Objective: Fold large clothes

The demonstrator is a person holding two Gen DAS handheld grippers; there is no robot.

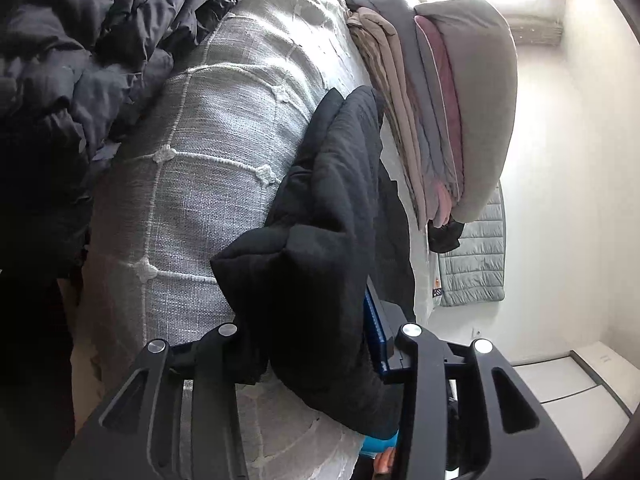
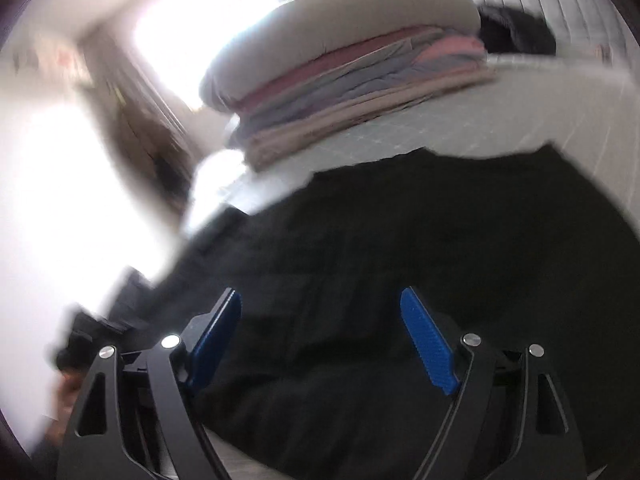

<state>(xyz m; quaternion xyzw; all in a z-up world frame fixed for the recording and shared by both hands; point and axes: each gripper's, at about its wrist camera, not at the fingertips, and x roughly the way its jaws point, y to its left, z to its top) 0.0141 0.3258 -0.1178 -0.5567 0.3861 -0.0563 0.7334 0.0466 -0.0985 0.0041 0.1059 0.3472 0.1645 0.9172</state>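
Note:
A folded black garment (image 1: 320,248) fills my left gripper (image 1: 316,332), which is shut on its thick bundle above the grey bedspread (image 1: 208,168). The left view is rotated sideways. In the blurred right wrist view the same black garment (image 2: 400,280) lies spread under my right gripper (image 2: 320,320), whose blue pads (image 2: 430,344) stand wide apart and hold nothing.
A stack of folded clothes (image 1: 440,112), grey on top with pink and beige layers, sits on the bed; it also shows in the right wrist view (image 2: 352,80). A dark rumpled jacket (image 1: 80,60) lies at the other side. A grey quilted jacket (image 1: 476,256) lies beyond the stack.

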